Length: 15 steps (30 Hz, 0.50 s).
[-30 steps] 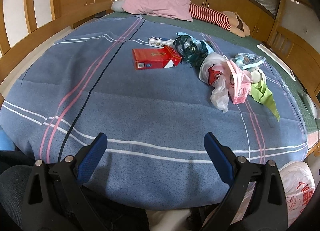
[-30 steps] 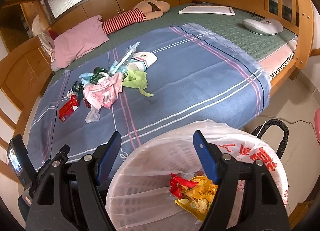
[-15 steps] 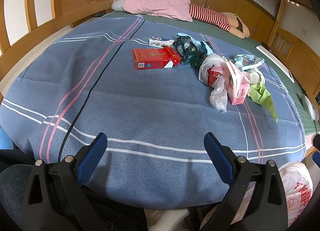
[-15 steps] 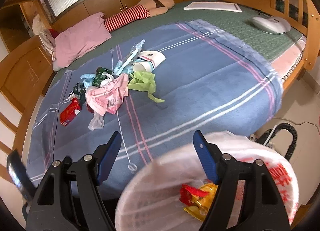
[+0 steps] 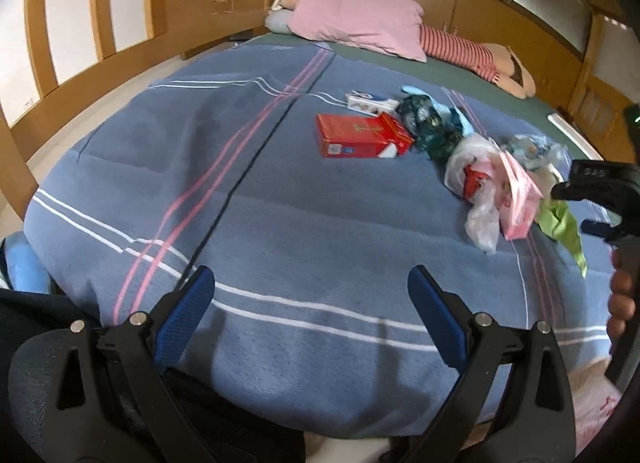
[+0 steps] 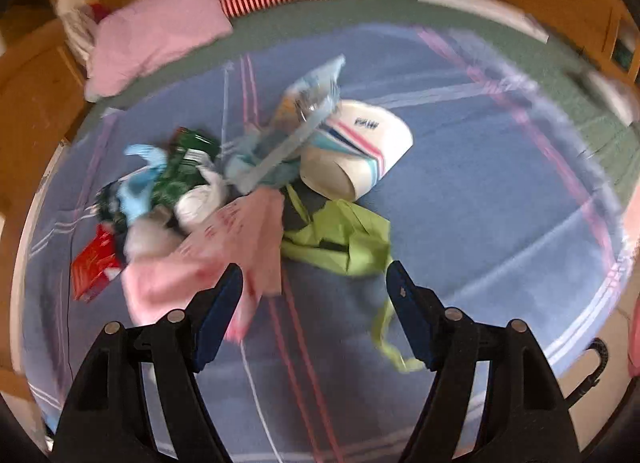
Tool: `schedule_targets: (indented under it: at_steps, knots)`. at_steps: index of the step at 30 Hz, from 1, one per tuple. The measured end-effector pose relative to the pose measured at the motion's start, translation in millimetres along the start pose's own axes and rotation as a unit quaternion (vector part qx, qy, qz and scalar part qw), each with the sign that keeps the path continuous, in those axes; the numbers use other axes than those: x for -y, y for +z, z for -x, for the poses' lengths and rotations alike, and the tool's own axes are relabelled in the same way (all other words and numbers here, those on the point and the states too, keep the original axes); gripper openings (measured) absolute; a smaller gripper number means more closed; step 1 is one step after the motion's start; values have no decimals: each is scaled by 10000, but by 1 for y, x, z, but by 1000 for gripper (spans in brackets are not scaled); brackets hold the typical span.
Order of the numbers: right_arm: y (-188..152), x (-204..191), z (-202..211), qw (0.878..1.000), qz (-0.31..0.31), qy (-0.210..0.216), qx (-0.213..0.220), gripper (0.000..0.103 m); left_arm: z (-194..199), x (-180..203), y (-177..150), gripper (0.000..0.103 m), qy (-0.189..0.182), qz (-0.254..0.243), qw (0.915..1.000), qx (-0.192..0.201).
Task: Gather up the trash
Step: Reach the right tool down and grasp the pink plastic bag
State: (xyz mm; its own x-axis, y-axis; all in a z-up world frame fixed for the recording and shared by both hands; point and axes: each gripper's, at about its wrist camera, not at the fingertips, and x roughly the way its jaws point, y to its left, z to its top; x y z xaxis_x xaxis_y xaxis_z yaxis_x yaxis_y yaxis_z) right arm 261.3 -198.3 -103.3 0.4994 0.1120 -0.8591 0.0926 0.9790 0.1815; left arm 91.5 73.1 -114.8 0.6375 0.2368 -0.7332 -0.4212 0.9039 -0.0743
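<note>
Trash, a heap of crumpled wrappers and bags (image 6: 224, 199), lies on our blue striped blanket (image 5: 280, 231). Our right gripper (image 6: 314, 291) has swung from the white bin bag to the green wrapper (image 6: 340, 239), jaws wide, empty; our left gripper (image 5: 310, 291) waits open.

Bed (image 5: 280, 231), blue blanket (image 5: 320, 343), trash pile (image 6: 240, 199)
</note>
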Motion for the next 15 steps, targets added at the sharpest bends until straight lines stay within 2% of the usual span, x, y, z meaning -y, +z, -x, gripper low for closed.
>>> schedule_targets:
  at_steps: [2, 6, 7, 9, 10, 11, 12, 14, 15]
  knots:
    - [8, 2, -15, 9998, -70, 122, -168, 73, -4, -4, 0, 97, -10, 138, 9998, -110]
    - [7, -4, -19, 9993, 98, 326, -132, 70, -12, -9, -1, 97, -74, 315, 9989, -348]
    - [5, -7, -17, 9987, 122, 460, -160, 66, -11, -8, -1, 97, -64, 318, 9989, -326]
    - [-3, -19, -13, 9942, 273, 973, -377, 47, -8, -10, -1, 97, -41, 351, 9991, -249]
    - [-6, -23, -11, 9927, 367, 1064, -427, 41, -6, -11, -1, 98, -51, 403, 9990, -203]
    - [-12, -29, -6, 9900, 522, 1215, -498, 30, -4, -13, 0, 98, -72, 470, 9988, -151]
    - [-16, -34, -3, 9869, 615, 1380, -570, 27, -1, -18, 0, 98, -99, 599, 9981, -59]
    - [-23, -42, 7, 9798, 792, 1704, -680, 27, 3, -23, 1, 97, -149, 748, 9971, 50]
    - [-25, -45, 12, 9795, 878, 1699, -630, 27, 4, -24, 1, 97, -153, 765, 9969, 65]
